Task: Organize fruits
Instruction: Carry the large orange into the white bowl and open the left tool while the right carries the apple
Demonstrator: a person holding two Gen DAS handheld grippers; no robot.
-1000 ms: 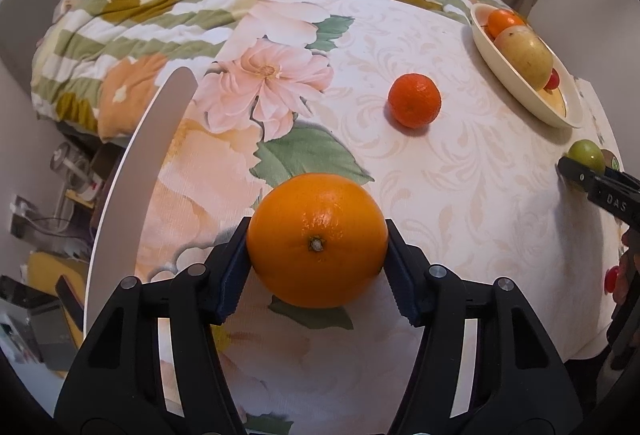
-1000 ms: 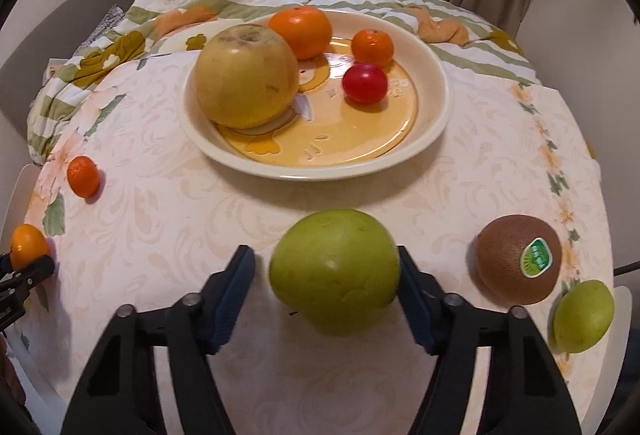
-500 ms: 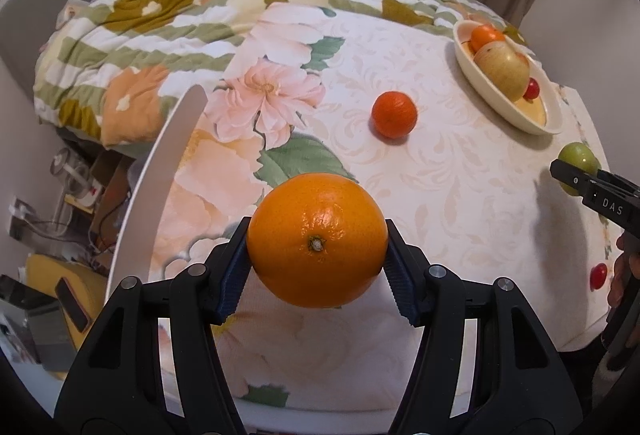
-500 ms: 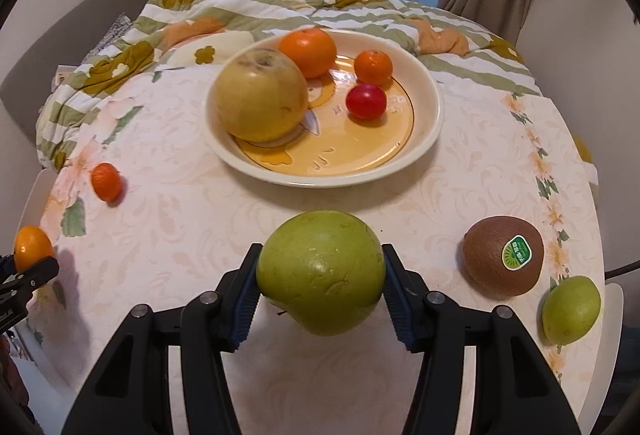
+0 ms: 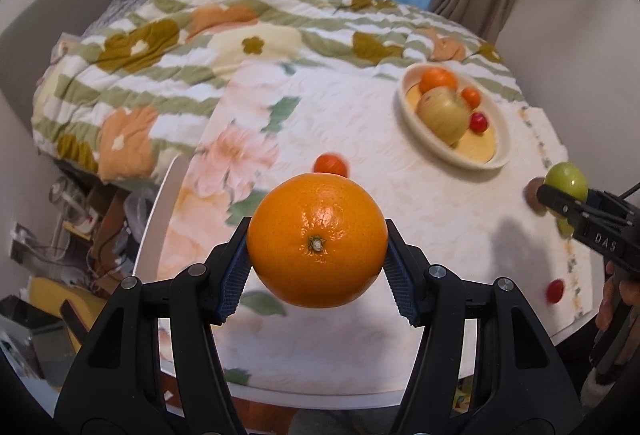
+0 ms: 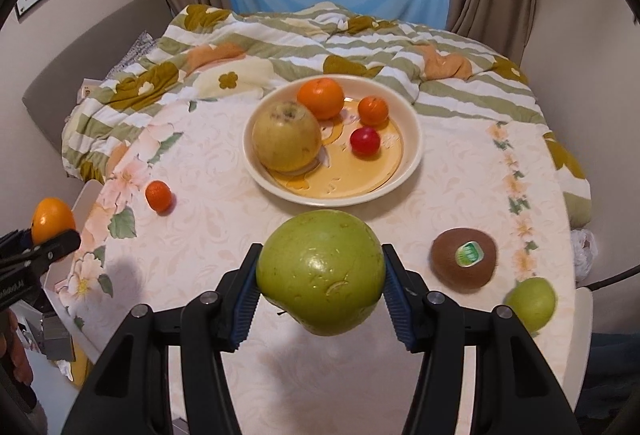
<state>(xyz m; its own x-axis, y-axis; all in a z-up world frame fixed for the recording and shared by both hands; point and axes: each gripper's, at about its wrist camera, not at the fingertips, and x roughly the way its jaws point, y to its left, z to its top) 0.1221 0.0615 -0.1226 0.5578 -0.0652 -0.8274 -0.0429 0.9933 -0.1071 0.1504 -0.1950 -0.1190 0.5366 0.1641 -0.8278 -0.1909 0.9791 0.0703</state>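
My left gripper (image 5: 317, 267) is shut on a large orange (image 5: 317, 239) and holds it above the table's left part. My right gripper (image 6: 320, 293) is shut on a green apple (image 6: 320, 271) and holds it above the table, in front of the cream bowl (image 6: 412, 155). The bowl holds a yellow apple (image 6: 287, 137), two oranges and a small red fruit (image 6: 365, 141). A small mandarin (image 6: 159, 195) lies on the table to the bowl's left. A kiwi (image 6: 464, 258) and a small green fruit (image 6: 530, 302) lie at the right.
A round table with a floral cloth (image 6: 208, 235) stands against a bed with a flowered quilt (image 6: 280, 35). A small red fruit (image 5: 555, 290) lies near the table's right edge in the left wrist view. Clutter sits on the floor at the left (image 5: 80, 203).
Both grippers have lifted and pulled back from the table with their fruit. The right gripper closed on the green apple during the last second. The bowl now looks farther away.
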